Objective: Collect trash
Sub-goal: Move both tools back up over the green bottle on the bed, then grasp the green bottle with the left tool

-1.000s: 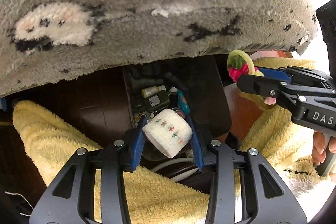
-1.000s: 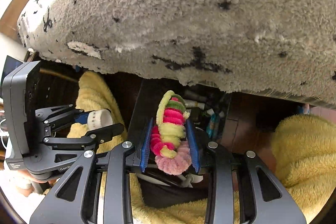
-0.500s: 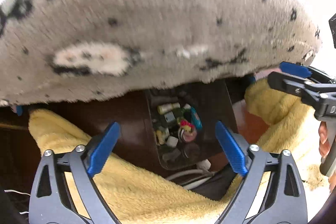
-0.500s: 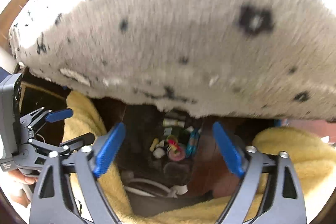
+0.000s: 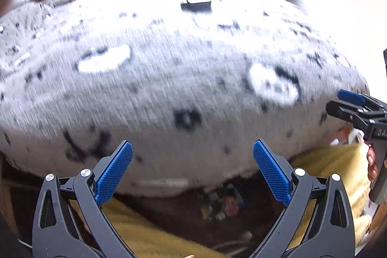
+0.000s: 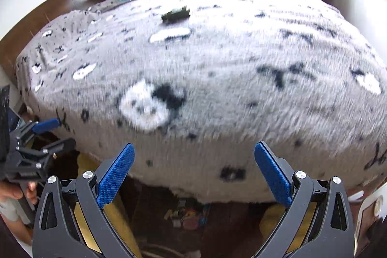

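Grey fleece bedspread fills my view; both grippers gape wide, empty. Remaining trash, a dark packet, lies far across; motion blur risks a misjudged reach.

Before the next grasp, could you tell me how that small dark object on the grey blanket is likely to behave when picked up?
The small dark object looks flat and straight-edged, so probably stiff rather than floppy. It lies low on the fluffy grey blanket, so it seems unlikely to roll. The soft pile beneath may let it sink as the fingers close. Blur hides finer detail.
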A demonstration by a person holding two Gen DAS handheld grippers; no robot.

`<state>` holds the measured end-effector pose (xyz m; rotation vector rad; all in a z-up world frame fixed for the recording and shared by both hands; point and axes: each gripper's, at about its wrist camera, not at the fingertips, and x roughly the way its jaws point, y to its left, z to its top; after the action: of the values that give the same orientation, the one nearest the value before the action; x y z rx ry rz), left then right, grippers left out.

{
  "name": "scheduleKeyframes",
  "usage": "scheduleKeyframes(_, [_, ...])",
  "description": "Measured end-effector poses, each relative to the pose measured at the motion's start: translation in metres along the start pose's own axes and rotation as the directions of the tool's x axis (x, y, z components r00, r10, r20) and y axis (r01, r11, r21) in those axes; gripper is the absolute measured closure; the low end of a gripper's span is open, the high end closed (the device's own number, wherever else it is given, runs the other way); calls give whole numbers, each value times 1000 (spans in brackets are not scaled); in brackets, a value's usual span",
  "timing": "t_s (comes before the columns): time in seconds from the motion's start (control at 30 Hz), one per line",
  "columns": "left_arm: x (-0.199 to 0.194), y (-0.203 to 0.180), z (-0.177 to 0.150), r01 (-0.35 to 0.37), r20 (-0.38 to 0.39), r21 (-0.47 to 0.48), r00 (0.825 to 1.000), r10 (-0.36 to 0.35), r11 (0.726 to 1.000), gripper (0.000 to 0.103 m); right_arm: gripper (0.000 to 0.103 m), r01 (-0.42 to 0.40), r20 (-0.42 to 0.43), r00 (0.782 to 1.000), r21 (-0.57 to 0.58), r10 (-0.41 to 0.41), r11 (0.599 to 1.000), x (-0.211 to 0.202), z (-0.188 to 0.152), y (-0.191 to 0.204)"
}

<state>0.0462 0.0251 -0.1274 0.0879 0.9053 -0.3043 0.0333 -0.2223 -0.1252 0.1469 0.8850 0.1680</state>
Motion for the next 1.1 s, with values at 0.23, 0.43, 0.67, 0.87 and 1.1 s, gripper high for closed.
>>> scheduleKeyframes(0.23, [13, 10, 59, -38, 49, 15, 998, 37, 999, 8, 4, 33, 40, 999, -8, -33, 999, 13, 47, -10])
scheduleKeyframes(0.43, [54, 13, 119, -46, 48, 13, 998, 46, 999, 8, 4, 66, 54, 996, 29, -68, 997, 37, 83, -34])
scheduleKeyframes(0.67, [124, -1, 200, -65, 48, -1, 997, 65, 998, 8, 4, 101, 55, 993, 40, -103, 994, 66, 118, -60])
scheduleKeyframes(0.87, [184, -15, 256, -81, 46, -52, 995, 83, 995, 8, 4, 79, 50, 995, 40, -81, 996, 80, 131, -74])
scheduleKeyframes(1.1, [237, -20, 284, -76, -4, -80, 997, 76, 994, 9, 4, 78, 51, 995, 49, -80, 996, 94, 146, -88])
